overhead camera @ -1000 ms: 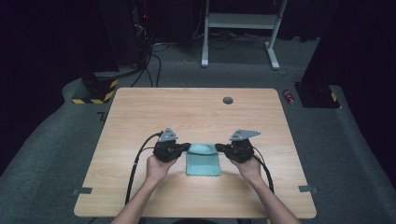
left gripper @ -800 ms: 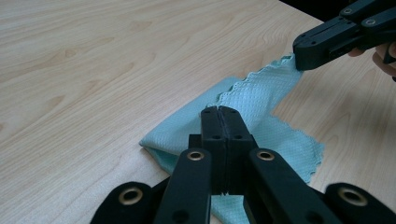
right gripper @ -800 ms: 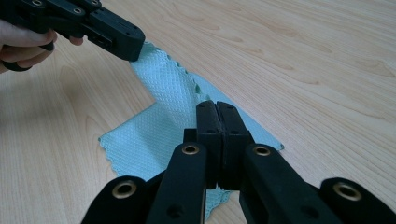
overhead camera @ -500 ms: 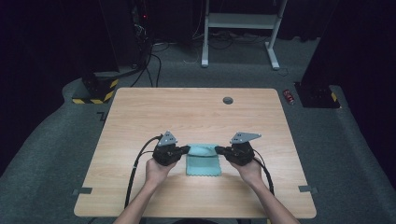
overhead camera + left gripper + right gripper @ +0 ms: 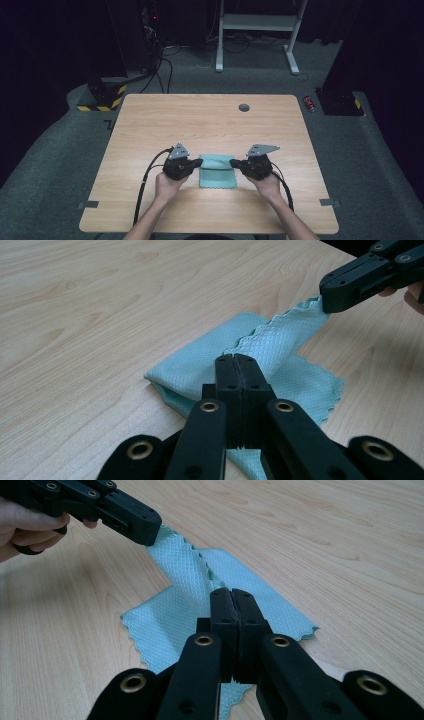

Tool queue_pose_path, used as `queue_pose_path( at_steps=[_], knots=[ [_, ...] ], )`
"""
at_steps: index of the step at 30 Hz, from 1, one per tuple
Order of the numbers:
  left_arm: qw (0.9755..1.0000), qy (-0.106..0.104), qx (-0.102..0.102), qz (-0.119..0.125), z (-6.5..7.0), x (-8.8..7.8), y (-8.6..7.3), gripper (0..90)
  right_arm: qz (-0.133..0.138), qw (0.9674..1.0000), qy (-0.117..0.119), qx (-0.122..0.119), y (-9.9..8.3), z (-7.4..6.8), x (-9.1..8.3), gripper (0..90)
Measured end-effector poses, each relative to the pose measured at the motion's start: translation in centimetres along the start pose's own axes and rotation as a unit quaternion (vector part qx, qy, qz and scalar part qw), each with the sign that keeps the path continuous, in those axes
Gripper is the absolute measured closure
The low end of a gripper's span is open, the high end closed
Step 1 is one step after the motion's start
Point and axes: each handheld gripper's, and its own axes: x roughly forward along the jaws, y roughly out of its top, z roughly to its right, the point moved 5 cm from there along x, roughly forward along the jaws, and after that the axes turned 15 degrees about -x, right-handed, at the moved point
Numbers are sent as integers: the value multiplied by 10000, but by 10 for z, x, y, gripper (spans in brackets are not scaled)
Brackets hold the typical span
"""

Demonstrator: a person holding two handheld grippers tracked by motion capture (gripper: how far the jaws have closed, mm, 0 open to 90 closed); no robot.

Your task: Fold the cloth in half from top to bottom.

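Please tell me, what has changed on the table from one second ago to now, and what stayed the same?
The folded top layer of the teal cloth looks drawn a little nearer the person. The left tongs and right tongs each stay shut on an end of its folded edge, almost where they were. The lower layer still lies flat on the table, and the dark round spot has not moved.

One camera hangs high on the person's side, looking forward and down over the whole worktop (image 5: 210,120) from well back. Two more ride low on the grippers, close in and facing each other across the teal cloth (image 5: 240,355), which all three views share, each catching the opposite gripper
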Motion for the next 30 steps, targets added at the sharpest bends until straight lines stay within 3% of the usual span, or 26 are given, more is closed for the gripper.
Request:
queue_pose_path(
  at_steps=[5,12,30],
  knots=[
    [10000,-17,-41,-5,0,1,-2,897,-9,10000,12,-7,-1,-2,0,894],
    [9999,71,97,-51,3,2,-5,897,-52,10000,34,-4,-5,-5,0,894],
    [9995,110,202,-226,6,9,-21,896,-317,9994,76,-154,-17,-11,4,894]
  ],
)
